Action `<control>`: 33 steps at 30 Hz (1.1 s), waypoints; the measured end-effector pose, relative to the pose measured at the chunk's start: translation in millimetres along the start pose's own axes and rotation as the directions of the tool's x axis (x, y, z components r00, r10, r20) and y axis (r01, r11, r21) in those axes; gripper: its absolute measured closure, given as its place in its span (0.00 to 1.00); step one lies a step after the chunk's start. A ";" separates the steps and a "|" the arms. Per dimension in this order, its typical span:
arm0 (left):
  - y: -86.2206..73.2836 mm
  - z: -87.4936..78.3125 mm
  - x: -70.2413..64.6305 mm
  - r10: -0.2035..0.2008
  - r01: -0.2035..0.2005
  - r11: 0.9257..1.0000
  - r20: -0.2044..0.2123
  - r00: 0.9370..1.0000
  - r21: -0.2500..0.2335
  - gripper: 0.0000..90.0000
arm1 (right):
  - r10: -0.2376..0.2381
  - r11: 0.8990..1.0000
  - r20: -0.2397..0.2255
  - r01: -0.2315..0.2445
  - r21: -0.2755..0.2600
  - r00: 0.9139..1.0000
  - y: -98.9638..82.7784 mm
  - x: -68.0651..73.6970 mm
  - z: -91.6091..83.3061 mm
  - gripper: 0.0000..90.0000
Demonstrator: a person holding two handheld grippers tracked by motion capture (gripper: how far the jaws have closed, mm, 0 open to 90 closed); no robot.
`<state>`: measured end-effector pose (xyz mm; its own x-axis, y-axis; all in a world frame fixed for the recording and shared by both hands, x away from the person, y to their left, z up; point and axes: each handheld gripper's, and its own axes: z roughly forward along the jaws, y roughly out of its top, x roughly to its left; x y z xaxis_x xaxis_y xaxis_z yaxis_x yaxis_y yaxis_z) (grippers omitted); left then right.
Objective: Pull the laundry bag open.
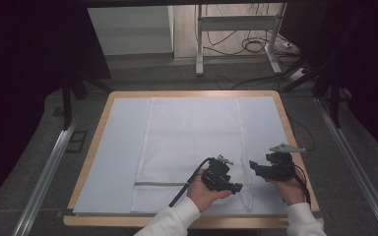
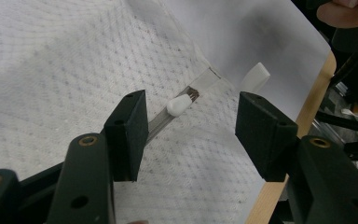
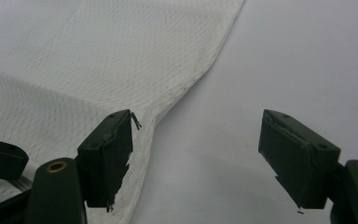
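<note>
A white mesh bag point(image 1: 192, 142) lies flat on the pale mat point(image 1: 120, 147), with its grey zipper point(image 1: 160, 184) running across near the front. My left gripper point(image 1: 234, 187) hovers over the bag's front right corner. In the left gripper view it point(image 2: 191, 95) stands open, and the white zipper pull point(image 2: 179, 105) lies on the bag point(image 2: 65, 70) just beyond the gap between its jaws. A second white tab point(image 2: 256, 77) sticks up past the zipper's end. My right gripper point(image 1: 256, 169) is open beside the bag's right edge. Its jaws point(image 3: 196, 116) straddle the bag's hem point(image 3: 186, 88) and bare mat point(image 3: 298, 60).
The mat covers a wooden table whose rim point(image 1: 295, 147) runs close to my right hand and shows beside the left gripper point(image 2: 307, 121). Metal rails point(image 1: 49, 167) flank the table. A desk frame and cables point(image 1: 246, 44) stand on the floor behind.
</note>
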<state>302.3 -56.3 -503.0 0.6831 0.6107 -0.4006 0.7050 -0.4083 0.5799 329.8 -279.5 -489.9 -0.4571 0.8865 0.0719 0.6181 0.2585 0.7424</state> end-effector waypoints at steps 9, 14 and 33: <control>0.5 7.0 0.1 -0.009 0.009 1.000 -0.002 1.000 0.016 0.53 | 0.006 1.000 0.005 -0.006 -0.005 1.000 -0.1 -3.1 -2.3 0.29; 2.9 9.1 1.9 -0.026 0.026 0.999 0.023 0.999 0.018 0.60 | 0.003 1.000 0.009 -0.003 -0.006 1.000 0.0 -3.8 -2.9 0.29; 0.1 20.1 1.1 -0.031 0.031 0.999 0.010 0.999 0.025 0.70 | -0.002 1.000 0.025 0.002 -0.008 1.000 0.3 -4.5 -3.9 0.29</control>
<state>306.9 -69.3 -517.7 0.6627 0.6165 -0.4250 0.7302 -0.4063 0.5492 329.5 -284.9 -487.4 -0.4420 0.8954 0.0542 0.6123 0.2570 0.7477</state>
